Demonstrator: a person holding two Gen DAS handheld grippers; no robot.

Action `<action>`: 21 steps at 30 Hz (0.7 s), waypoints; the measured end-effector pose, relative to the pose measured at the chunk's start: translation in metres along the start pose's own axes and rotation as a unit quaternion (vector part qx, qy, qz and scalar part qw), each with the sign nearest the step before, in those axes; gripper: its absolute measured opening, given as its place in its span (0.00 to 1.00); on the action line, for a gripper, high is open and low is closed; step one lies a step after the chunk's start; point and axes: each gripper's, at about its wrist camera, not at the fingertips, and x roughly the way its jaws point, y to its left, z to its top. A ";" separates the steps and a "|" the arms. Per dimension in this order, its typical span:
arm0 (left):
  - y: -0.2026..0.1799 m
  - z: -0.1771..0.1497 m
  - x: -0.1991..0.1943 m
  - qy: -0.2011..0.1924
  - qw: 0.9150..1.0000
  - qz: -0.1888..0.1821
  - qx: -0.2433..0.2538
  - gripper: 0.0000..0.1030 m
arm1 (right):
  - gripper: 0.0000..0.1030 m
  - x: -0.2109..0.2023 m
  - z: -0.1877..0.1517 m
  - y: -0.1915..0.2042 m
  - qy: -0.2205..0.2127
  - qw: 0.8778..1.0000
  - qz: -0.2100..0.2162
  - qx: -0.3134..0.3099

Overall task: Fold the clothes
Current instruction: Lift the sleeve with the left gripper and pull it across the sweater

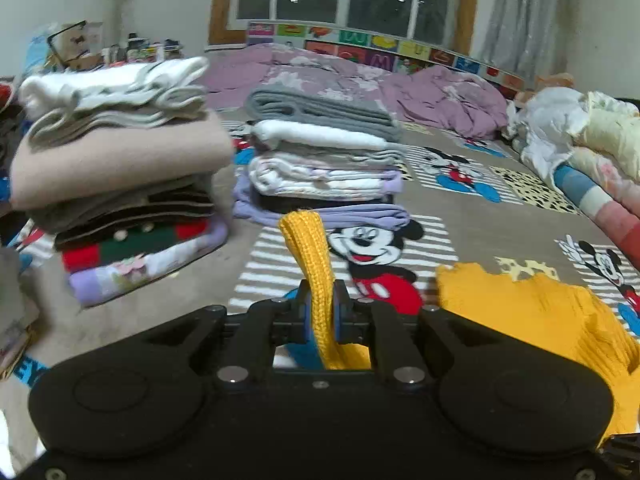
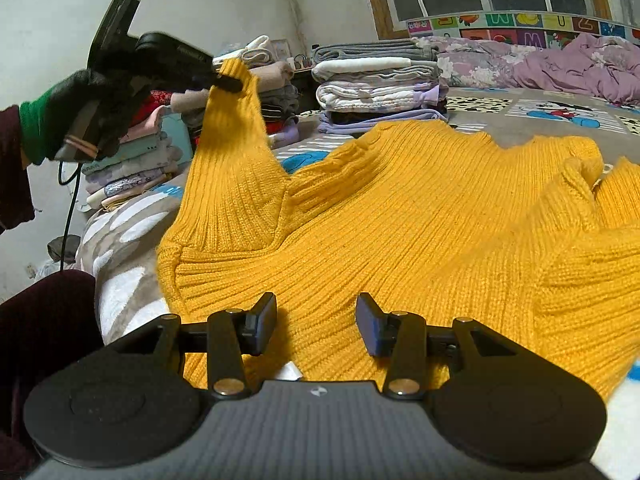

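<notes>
Sleeve folding is judged to be the step in hand. A yellow ribbed sweater (image 2: pixel 420 216) is spread on the cartoon-printed blanket (image 1: pixel 460 216) that covers the bed, its body lying flat and its left sleeve (image 2: pixel 236 152) lifted clear of the surface. The cuff of that sleeve is clamped between the closed jaws of the left gripper (image 1: pixel 320 312), which is carried by a gloved hand (image 2: pixel 80 120) raised above the bed's edge; in the left wrist view the knit strip is seen standing up between the pads. The right gripper (image 2: pixel 316 320) is held just above the lower body of the sweater with its jaws partly apart and nothing gripped between them.

Two stacks of folded clothes (image 1: pixel 320 160) are seen beyond, one beside the other, near the far side of the sweater.

The next move is judged to call for the raised sleeve to be carried across the chest and laid flat, the body perhaps being pinned by the free gripper so that the knit is not dragged out of line. Care is needed, since the loose ribbing stretches easily.
</notes>
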 end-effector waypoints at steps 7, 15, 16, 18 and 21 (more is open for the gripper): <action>0.036 -0.023 0.005 0.004 0.999 0.017 -0.046 0.08 | 0.44 0.000 0.000 -0.002 -0.001 1.000 0.003 0.003; 0.079 -0.058 0.011 0.012 0.991 0.005 -0.133 0.08 | 0.44 0.000 0.000 -0.004 -0.002 1.000 0.007 0.009; 0.083 -0.061 0.013 0.013 0.990 0.004 -0.142 0.08 | 0.44 0.000 0.000 -0.004 -0.002 1.000 0.007 0.009; 0.090 -0.068 0.015 0.013 0.987 0.000 -0.159 0.08 | 0.44 0.001 0.000 -0.004 -0.002 1.000 0.007 0.009; 0.100 -0.077 0.020 0.014 0.983 -0.004 -0.184 0.08 | 0.44 0.000 -0.001 -0.003 -0.002 1.000 0.007 0.009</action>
